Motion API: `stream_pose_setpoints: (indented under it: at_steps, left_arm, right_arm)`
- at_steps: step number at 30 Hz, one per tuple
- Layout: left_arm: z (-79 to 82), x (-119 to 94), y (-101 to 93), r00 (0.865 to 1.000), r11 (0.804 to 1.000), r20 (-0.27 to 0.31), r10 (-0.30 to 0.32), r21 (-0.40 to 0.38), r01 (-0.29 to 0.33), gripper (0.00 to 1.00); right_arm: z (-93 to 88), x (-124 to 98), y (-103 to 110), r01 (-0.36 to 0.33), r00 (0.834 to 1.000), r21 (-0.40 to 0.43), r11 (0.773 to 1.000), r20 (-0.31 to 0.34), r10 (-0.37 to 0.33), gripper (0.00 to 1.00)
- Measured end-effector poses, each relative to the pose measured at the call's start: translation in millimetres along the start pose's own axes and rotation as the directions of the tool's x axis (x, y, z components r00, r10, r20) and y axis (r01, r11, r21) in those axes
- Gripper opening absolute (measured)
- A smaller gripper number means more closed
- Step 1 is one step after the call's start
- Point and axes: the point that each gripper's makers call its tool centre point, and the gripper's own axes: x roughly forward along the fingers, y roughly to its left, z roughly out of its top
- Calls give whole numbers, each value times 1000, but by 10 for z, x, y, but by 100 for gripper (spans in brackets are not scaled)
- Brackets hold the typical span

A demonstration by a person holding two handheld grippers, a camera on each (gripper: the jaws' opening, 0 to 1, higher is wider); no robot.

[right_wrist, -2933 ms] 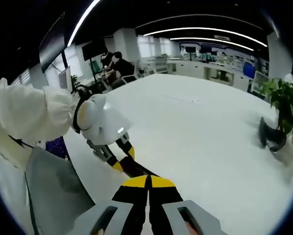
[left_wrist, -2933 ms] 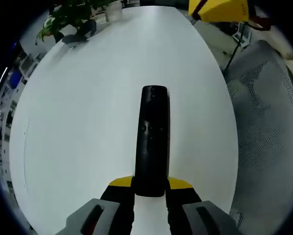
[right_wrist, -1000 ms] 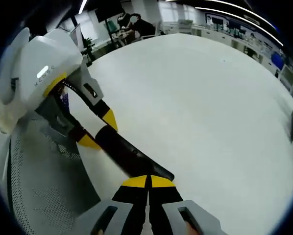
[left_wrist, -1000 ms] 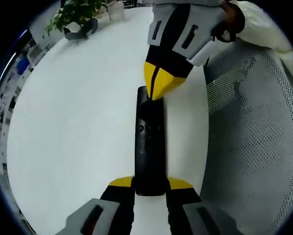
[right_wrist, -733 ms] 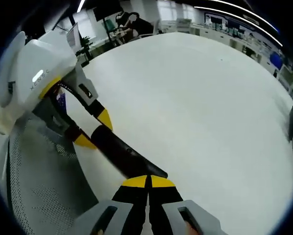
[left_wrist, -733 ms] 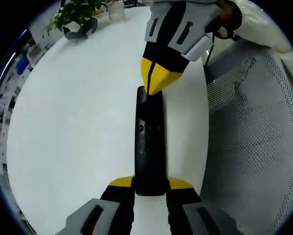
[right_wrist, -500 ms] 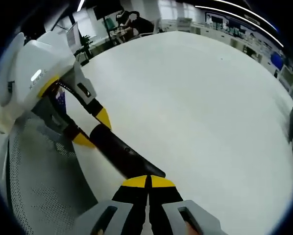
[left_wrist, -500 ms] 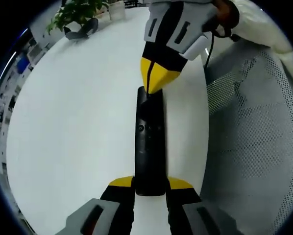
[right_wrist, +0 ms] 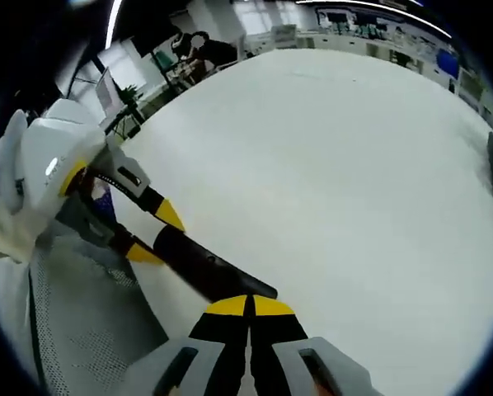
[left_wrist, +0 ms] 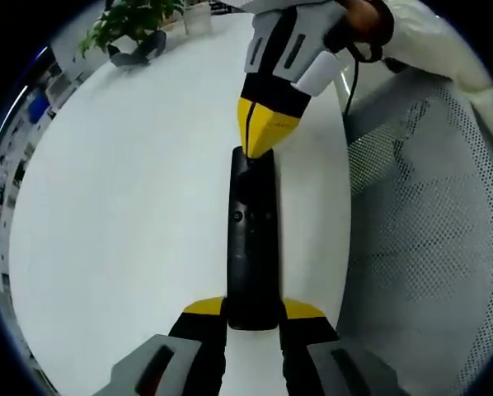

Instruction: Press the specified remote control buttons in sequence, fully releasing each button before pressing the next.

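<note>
A long black remote control (left_wrist: 251, 239) points away from me in the left gripper view, above the white table. My left gripper (left_wrist: 252, 318) is shut on the remote's near end, yellow tips on either side of it. My right gripper (left_wrist: 259, 142) comes in from the top, jaws shut, its yellow tip touching the remote's far end. In the right gripper view the shut right gripper (right_wrist: 249, 304) sits over the end of the remote (right_wrist: 199, 262), and the left gripper (right_wrist: 146, 233) holds the remote's other end at the left.
The white oval table (left_wrist: 131, 181) spreads to the left. A mesh chair (left_wrist: 428, 247) stands on the right, past the table's edge. A potted plant (left_wrist: 127, 21) and a dark object (left_wrist: 133, 51) sit at the table's far end. A person sits far off (right_wrist: 199, 49).
The right gripper has come in from above and set its shut tip on the remote's far end. The left gripper keeps its hold. The right view has tilted a little.
</note>
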Motion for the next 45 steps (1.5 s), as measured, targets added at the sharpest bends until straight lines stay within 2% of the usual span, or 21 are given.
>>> stream_pose_setpoints:
  at_steps: [5, 14, 25, 34, 40, 45]
  left_arm:
    - [-2, -1, -3, 1000, 1000, -1, -3, 4, 3, 22]
    - [-2, -5, -1, 1000, 1000, -8, -9, 8, 9, 22]
    - [-3, -3, -7, 1000, 1000, -12, -2, 7, 2, 22]
    - [0, -2, 0, 1000, 1000, 3, -2, 3, 2, 22]
    - [2, -2, 4, 1000, 1000, 4, -10, 8, 10, 22]
    - [3, -2, 3, 1000, 1000, 11, -10, 6, 10, 22]
  right_arm:
    - [1, -5, 15, 9, 1000, 14, 1000, 9, -9, 0]
    - [7, -27, 28, -9, 998, 87, 996, 56, 4, 0]
    - [31, 37, 134, -13, 1000, 23, 1000, 29, 12, 0]
    - [32, 48, 125, 19, 1000, -19, 1000, 10, -19, 0]
    - [33, 47, 112, 20, 1000, 6, 1000, 23, -20, 0]
    - [35, 53, 119, 36, 999, -8, 999, 12, -35, 0]
